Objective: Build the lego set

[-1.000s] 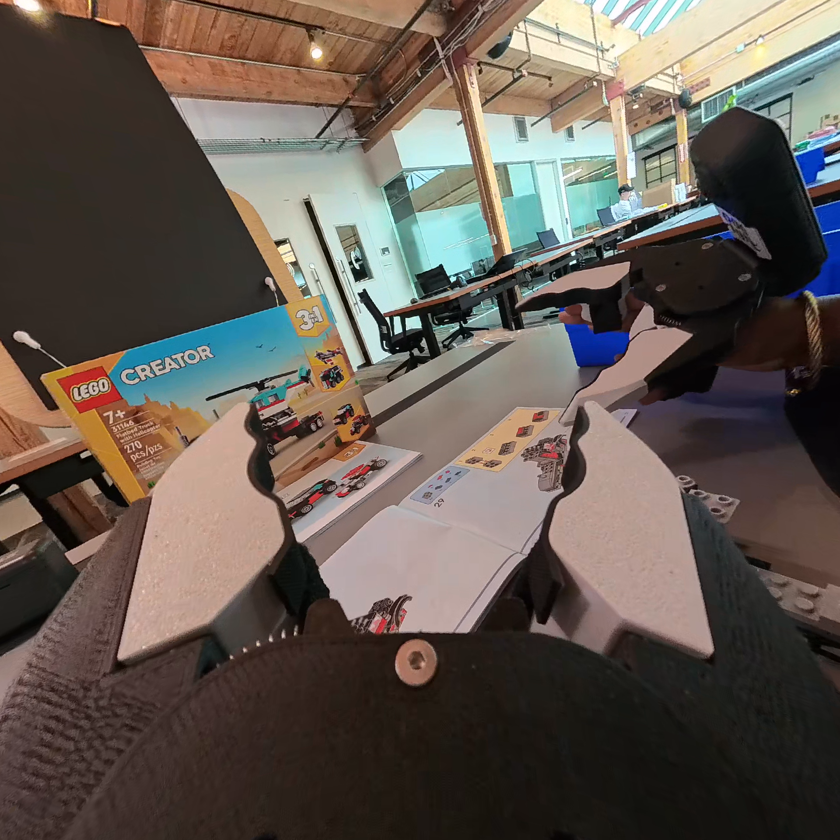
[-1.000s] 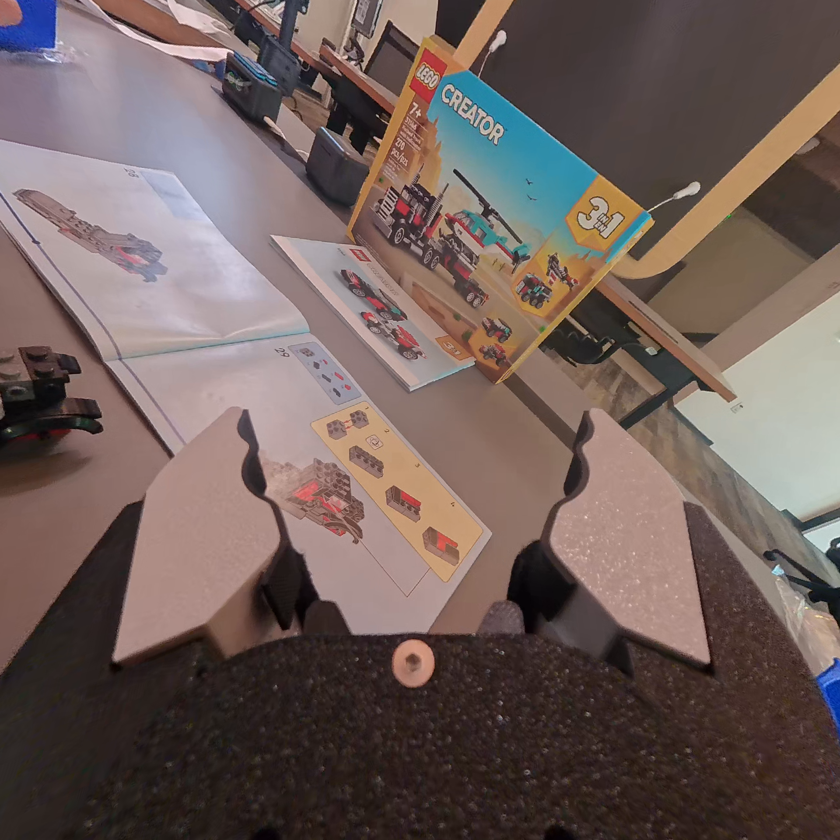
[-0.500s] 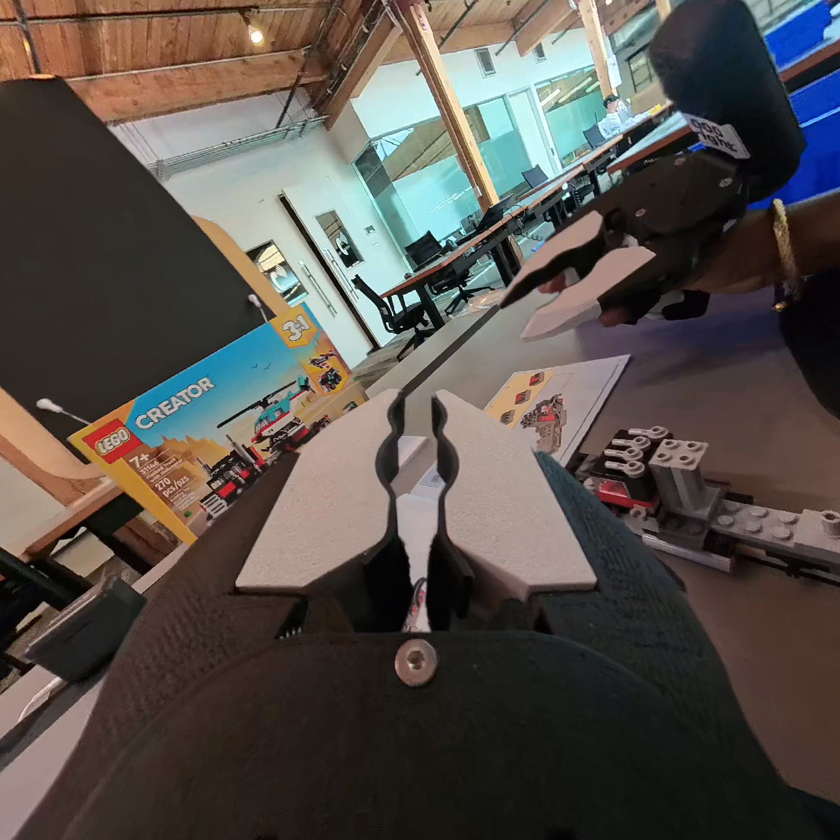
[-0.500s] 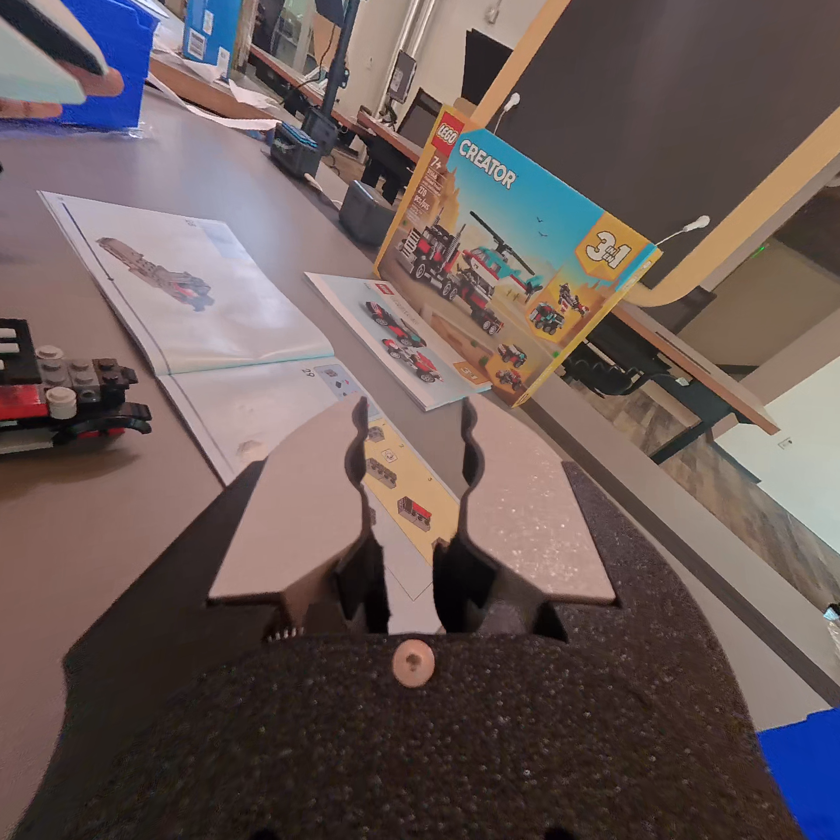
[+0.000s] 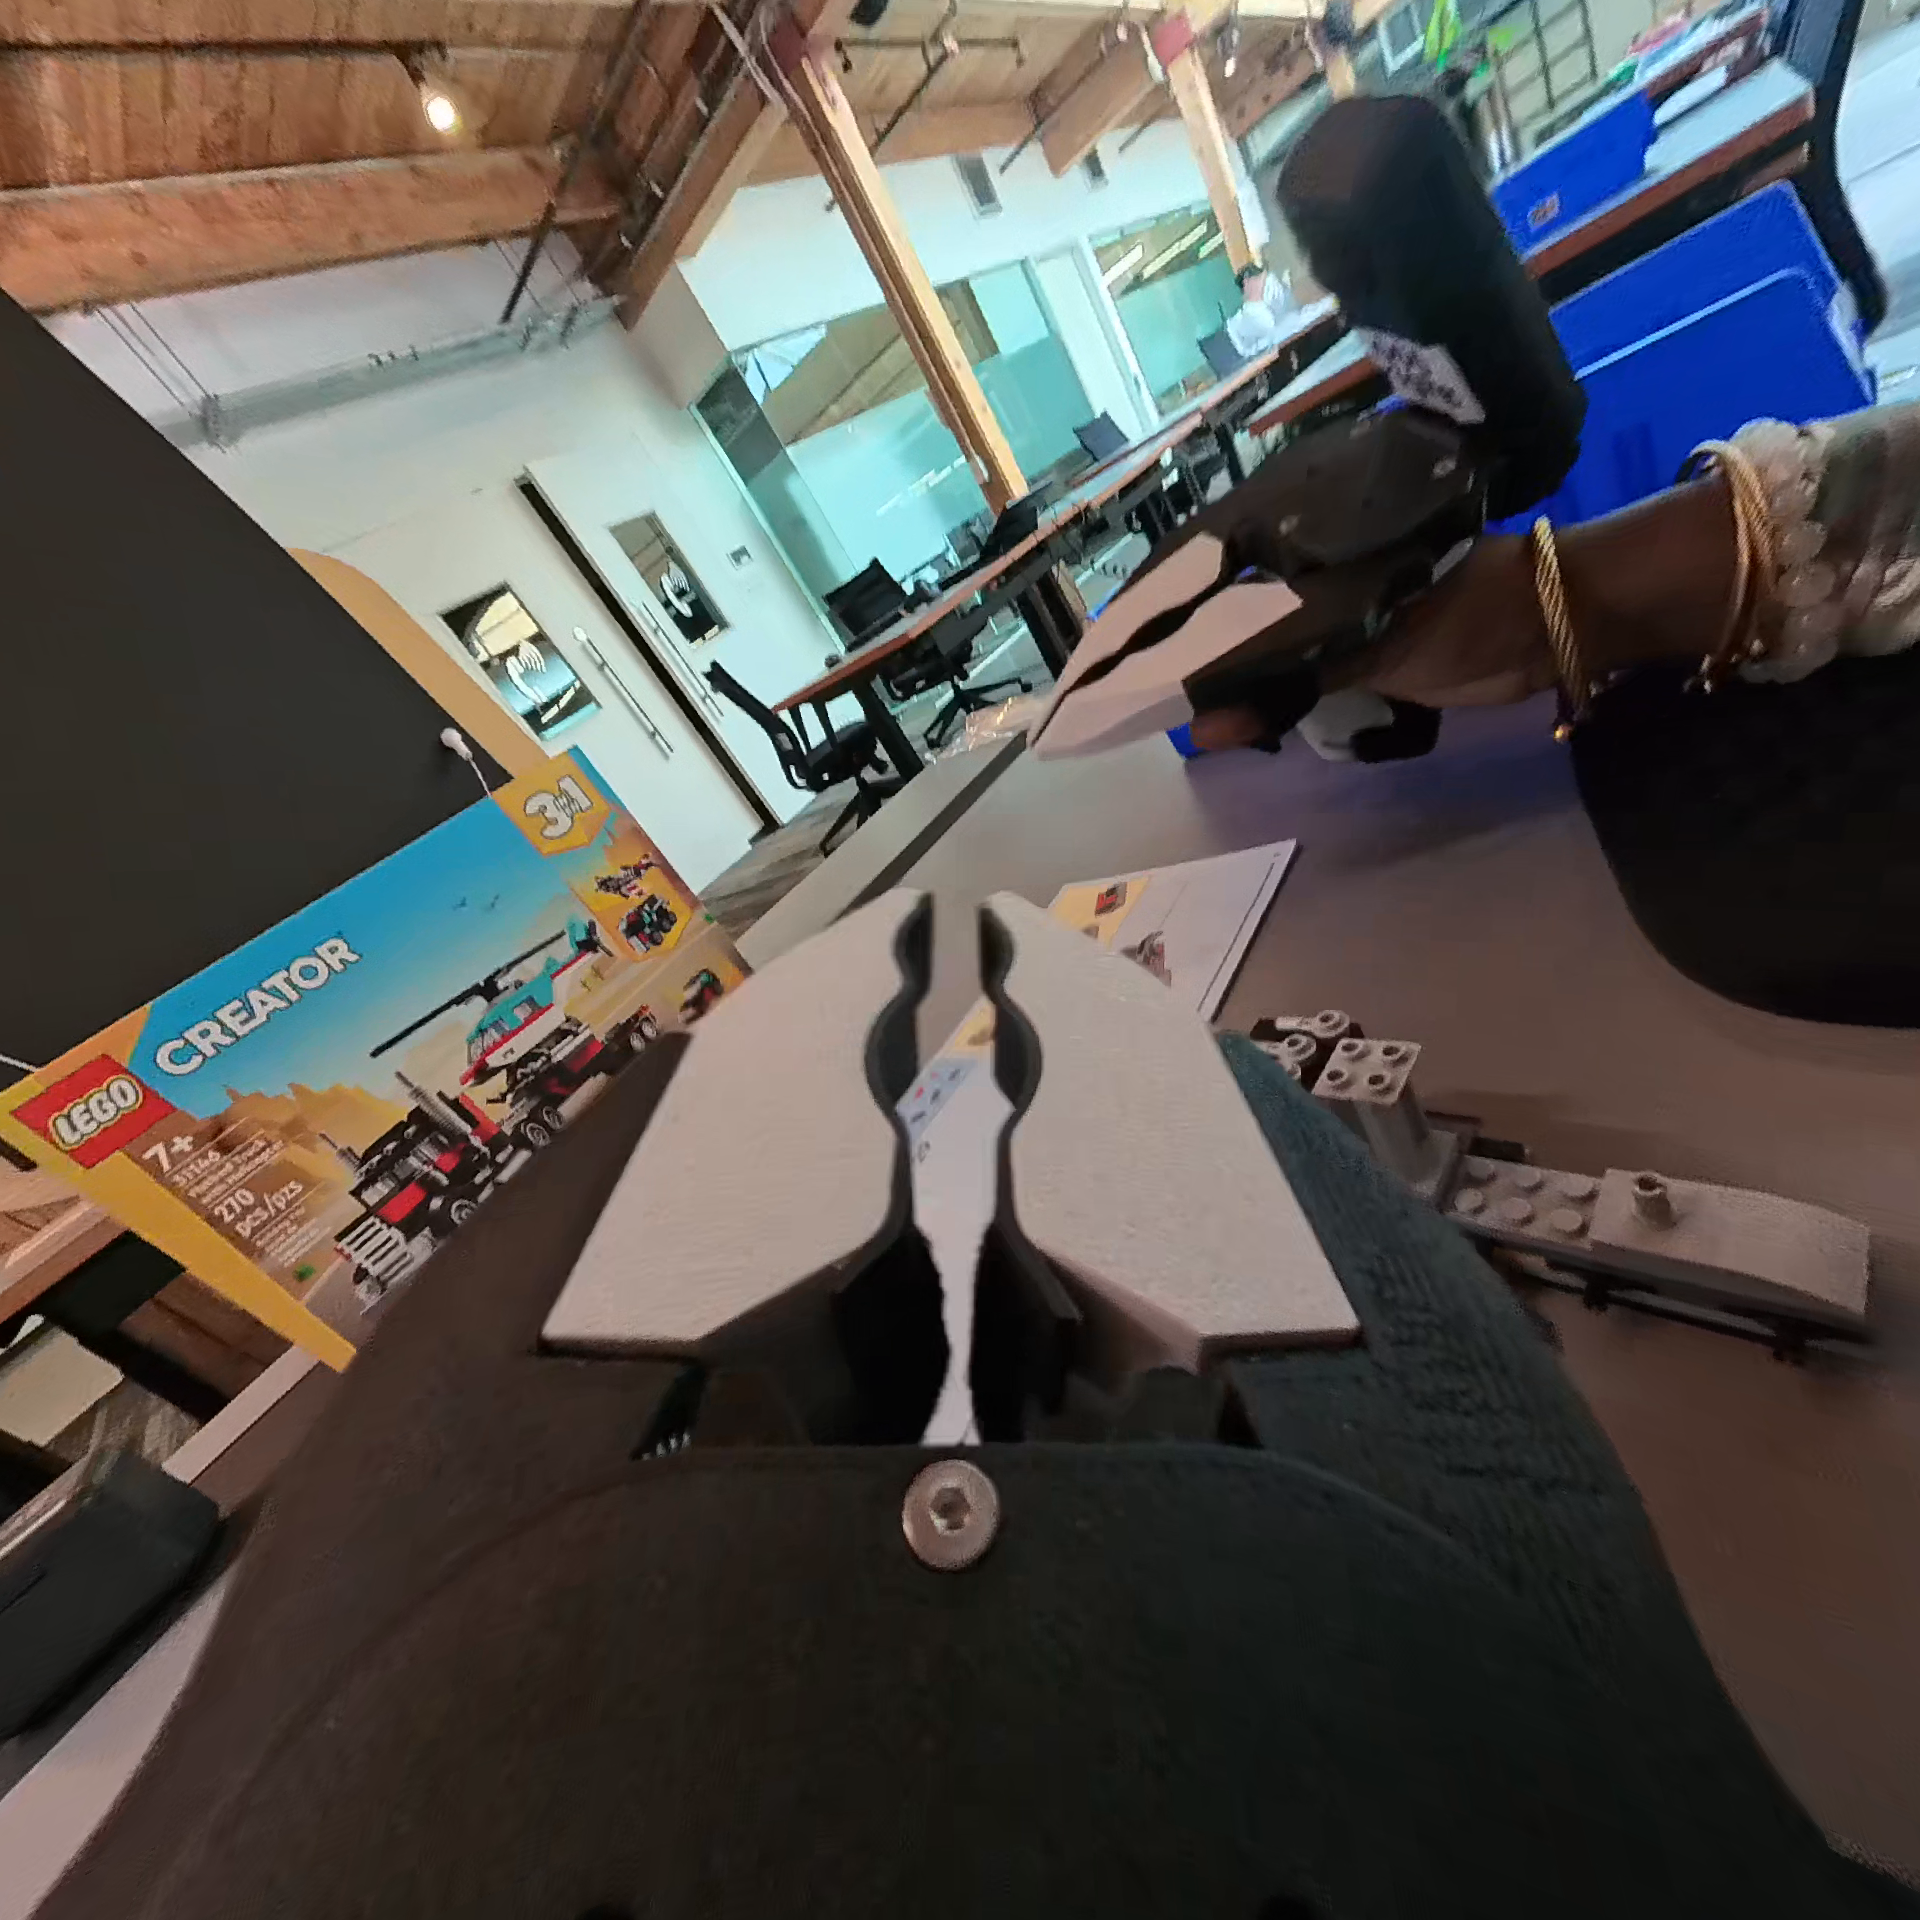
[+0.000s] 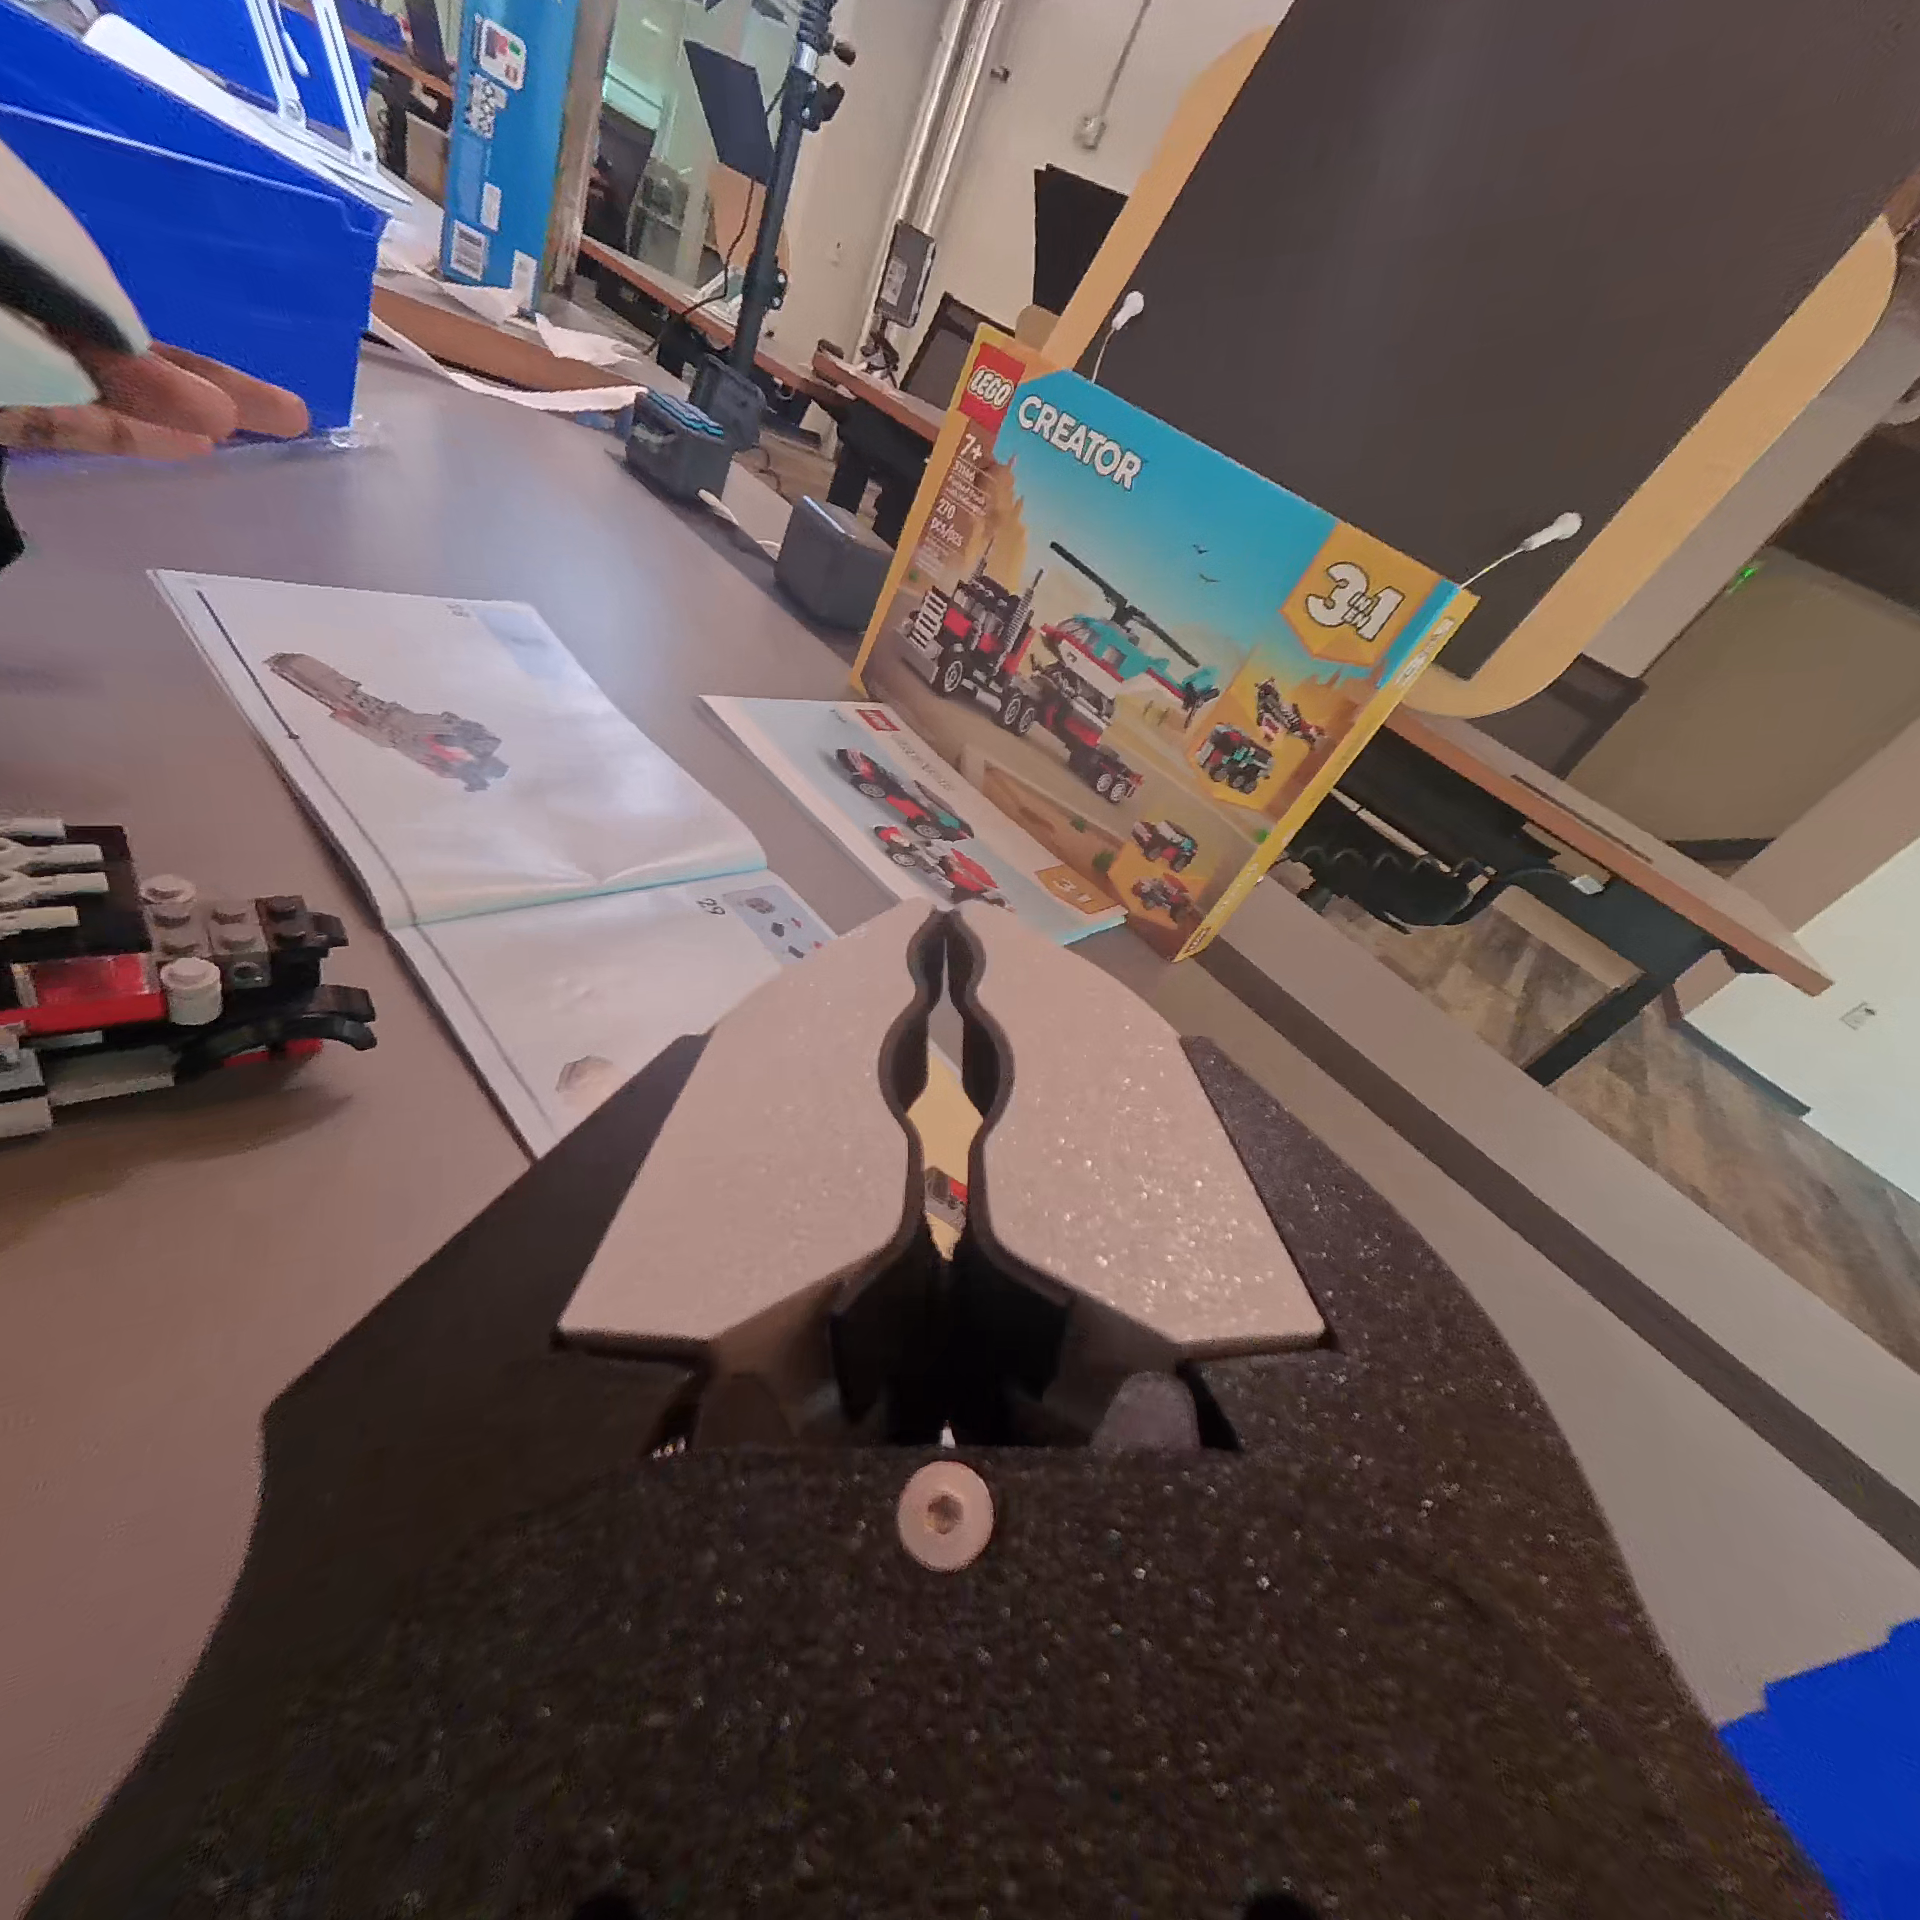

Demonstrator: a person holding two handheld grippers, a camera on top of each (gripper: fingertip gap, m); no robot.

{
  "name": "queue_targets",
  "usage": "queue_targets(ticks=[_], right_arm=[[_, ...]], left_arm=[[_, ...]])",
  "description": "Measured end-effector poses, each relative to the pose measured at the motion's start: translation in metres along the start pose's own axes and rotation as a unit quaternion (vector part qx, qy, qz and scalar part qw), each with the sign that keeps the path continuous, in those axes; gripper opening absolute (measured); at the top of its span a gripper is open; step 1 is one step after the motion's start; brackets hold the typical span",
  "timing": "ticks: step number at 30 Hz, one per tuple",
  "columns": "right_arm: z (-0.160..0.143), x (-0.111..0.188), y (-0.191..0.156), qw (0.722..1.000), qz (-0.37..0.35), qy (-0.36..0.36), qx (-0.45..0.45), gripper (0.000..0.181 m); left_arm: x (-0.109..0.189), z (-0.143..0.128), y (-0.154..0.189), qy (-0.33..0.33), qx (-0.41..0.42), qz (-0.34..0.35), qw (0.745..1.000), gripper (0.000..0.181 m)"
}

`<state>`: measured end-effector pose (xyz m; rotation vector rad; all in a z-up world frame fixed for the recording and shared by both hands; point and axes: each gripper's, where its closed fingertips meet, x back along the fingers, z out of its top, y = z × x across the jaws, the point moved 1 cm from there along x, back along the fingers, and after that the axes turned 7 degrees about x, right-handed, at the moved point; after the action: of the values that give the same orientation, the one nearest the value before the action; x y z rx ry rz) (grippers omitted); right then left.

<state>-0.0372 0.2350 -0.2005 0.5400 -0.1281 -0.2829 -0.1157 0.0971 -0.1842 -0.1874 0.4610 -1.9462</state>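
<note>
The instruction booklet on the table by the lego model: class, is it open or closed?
Open. The instruction booklet lies spread flat on the table, two facing pages showing on either side of its centre fold, beside the part-built model.

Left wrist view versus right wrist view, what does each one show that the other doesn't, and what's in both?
Only the left view shows the whole right tool, held above the table, and the model's grey flat end. Only the right view shows the open manual's far page, the closed booklet and a tall blue box. Both show the set box, the part-built model, blue bins and the grey table.
</note>
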Motion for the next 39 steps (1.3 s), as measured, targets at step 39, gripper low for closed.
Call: queue_targets(ticks=[39], right_arm=[[0.017,0.006,-0.001,0.998,0.008,0.069,-0.002,0.036]], left_arm=[[0.295,-0.166,-0.225,-0.665,0.248,0.039,0.704,0.039]])
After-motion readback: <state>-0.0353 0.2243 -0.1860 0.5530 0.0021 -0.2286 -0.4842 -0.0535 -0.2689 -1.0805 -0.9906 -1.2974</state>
